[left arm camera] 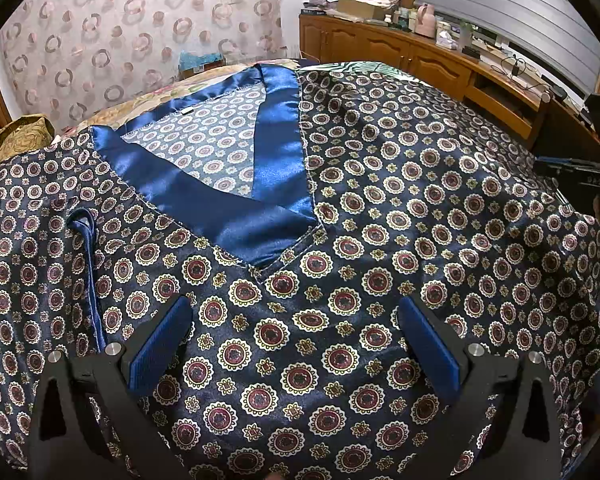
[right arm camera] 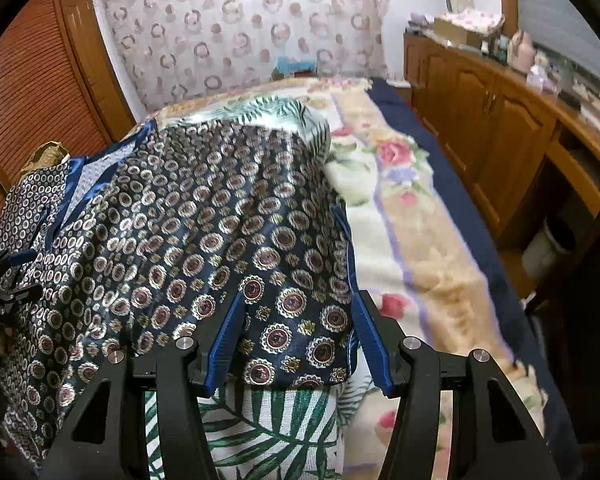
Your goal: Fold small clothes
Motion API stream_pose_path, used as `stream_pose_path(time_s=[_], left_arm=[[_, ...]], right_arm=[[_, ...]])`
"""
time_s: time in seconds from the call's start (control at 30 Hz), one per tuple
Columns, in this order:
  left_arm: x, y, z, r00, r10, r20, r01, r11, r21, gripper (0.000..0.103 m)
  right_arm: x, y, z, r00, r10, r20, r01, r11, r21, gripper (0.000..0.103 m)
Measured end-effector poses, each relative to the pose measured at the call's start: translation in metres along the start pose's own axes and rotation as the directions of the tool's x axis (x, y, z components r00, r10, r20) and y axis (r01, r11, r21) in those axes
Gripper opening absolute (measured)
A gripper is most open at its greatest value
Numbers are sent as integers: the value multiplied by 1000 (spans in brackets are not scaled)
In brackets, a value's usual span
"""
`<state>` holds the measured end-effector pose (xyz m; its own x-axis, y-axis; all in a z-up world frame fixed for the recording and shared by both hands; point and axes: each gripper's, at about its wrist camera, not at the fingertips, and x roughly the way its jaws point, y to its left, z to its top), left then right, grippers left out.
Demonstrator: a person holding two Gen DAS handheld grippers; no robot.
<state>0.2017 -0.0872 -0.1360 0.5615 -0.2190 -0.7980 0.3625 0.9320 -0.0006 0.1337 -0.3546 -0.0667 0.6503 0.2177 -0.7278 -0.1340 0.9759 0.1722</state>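
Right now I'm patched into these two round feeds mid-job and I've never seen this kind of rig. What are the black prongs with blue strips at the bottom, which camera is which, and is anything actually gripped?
There is no robot arm here: a person carries a two-finger gripper in each hand, with a fisheye camera on each looking along the fingers. The prongs are those fingers; the blue strips are their pads.

The left wrist view shows the left gripper open above the chest of a navy satin top with round medallion print and a plain blue V-neck band. It holds nothing.

The right wrist view shows the right gripper open too, its fingers either side of the top's edge, not closed on it. That edge lies on a white cloth with green palm leaves, over a floral blanket on the bed. A wooden cabinet stands on the right.
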Motion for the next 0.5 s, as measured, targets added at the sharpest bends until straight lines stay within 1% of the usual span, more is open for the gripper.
stream_pose_path(time_s=[0.23, 0.27, 0.3, 0.33, 0.37, 0.4, 0.43, 0.47, 0.5], left_arm=[[0, 0, 1, 1000, 5, 0, -5, 1000, -5, 103], [0, 0, 0, 1000, 5, 1, -5, 1000, -5, 103], [0, 0, 1, 1000, 5, 0, -5, 1000, -5, 103], [0, 0, 1, 1000, 5, 0, -5, 1000, -5, 103], [0, 0, 1, 1000, 6, 0, -6, 1000, -5, 103], [0, 0, 1, 1000, 6, 0, -6, 1000, -5, 103], [0, 0, 1, 1000, 6, 0, -6, 1000, -5, 103], [0, 0, 1, 1000, 5, 0, -5, 1000, -6, 103], [0, 0, 1, 1000, 5, 0, -5, 1000, -6, 103]], right_arm=[[-2, -23, -2, 996, 88, -20, -86, 994, 73, 57], [-2, -24, -2, 994, 107, -22, -105, 991, 78, 48], [-5, -24, -2, 991, 130, -19, -128, 989, 76, 33], [-7, -23, -2, 993, 114, -16, -113, 991, 65, 31], [-11, -20, -2, 997, 81, -10, -81, 996, 38, 22], [-14, -17, -1, 999, 47, -1, -47, 999, 8, 16], [-17, -15, 0, 1000, 29, 6, -29, 999, -15, 14], [-21, -14, 1, 1000, 17, 21, -17, 999, -27, 9], [-25, -11, 3, 999, 2, 38, 0, 999, -42, 9]])
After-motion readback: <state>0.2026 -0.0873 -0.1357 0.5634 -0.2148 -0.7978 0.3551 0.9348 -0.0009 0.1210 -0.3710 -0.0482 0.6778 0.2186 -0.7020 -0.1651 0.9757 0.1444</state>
